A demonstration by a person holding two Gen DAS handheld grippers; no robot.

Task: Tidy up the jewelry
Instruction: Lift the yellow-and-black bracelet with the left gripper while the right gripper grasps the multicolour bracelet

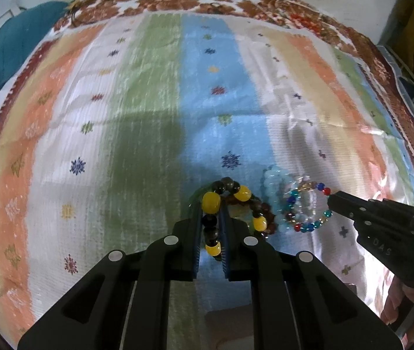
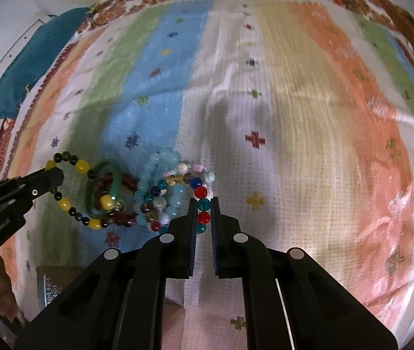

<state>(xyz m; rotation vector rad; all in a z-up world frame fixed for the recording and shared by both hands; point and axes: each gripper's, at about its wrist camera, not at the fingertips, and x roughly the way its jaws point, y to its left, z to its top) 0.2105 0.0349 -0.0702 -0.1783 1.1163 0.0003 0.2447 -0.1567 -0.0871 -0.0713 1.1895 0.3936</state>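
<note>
Both grippers clamped on beaded bracelets over a striped cloth.

The left gripper (image 1: 210, 213) had its jaws closed on the yellow-and-dark bracelet (image 1: 237, 204); the right gripper (image 2: 204, 207) pinched the multicoloured bracelet (image 2: 201, 204). A pale blue bracelet (image 2: 160, 172) and a green bangle (image 2: 113, 192) lay between them, touching, at 9 o'clock of the right jaws on the cloth (image 2: 294, 116).

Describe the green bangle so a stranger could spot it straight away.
On the striped cloth, find the heap of bracelets near its front edge, between the two claws. The green bangle sits left of the pale blue bead bracelet, overlapping the yellow-and-dark bead bracelet. It alone is a smooth solid ring, not a string of beads.
</note>
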